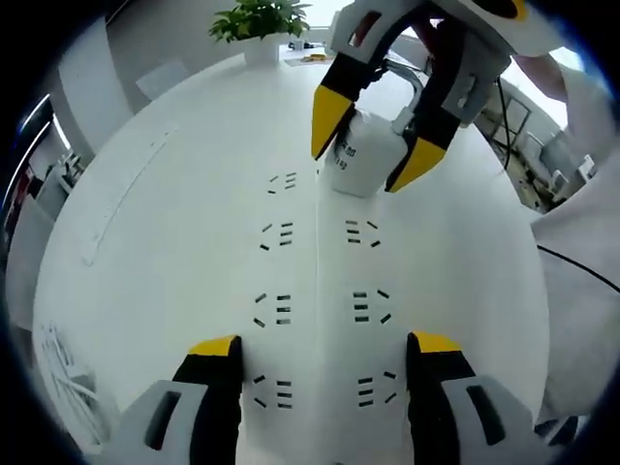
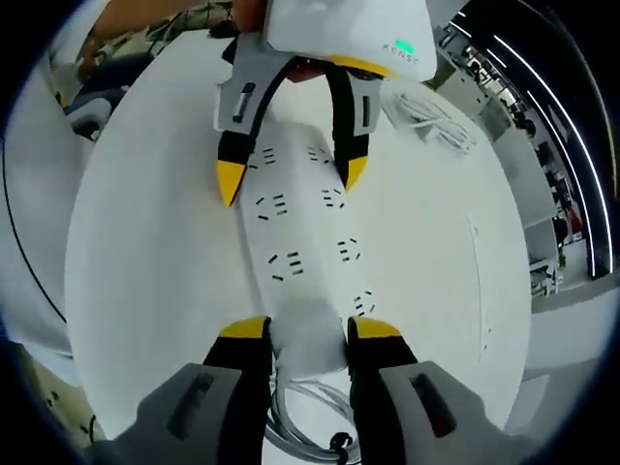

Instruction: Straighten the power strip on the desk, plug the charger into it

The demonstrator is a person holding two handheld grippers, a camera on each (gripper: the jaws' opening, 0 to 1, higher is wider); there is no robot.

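Observation:
A white power strip (image 1: 320, 271) with two columns of sockets lies on the white desk and runs straight away from my left gripper (image 1: 325, 347). That gripper is open, with its yellow-tipped jaws on either side of the strip's near sockets. At the strip's far end my right gripper (image 1: 373, 140) is shut on a white charger (image 1: 363, 160), held just above the strip. In the right gripper view the charger (image 2: 308, 344) sits between the right gripper's (image 2: 310, 329) jaws. Its coiled white cable (image 2: 310, 426) hangs below. The power strip (image 2: 310, 242) stretches toward the left gripper (image 2: 291, 174).
A potted plant (image 1: 260, 24) stands at the desk's far edge. A loose white cable (image 2: 426, 116) lies on the desk beside the strip. A person's white sleeve (image 1: 581, 242) and a black cable (image 1: 581, 273) are at the right of the desk.

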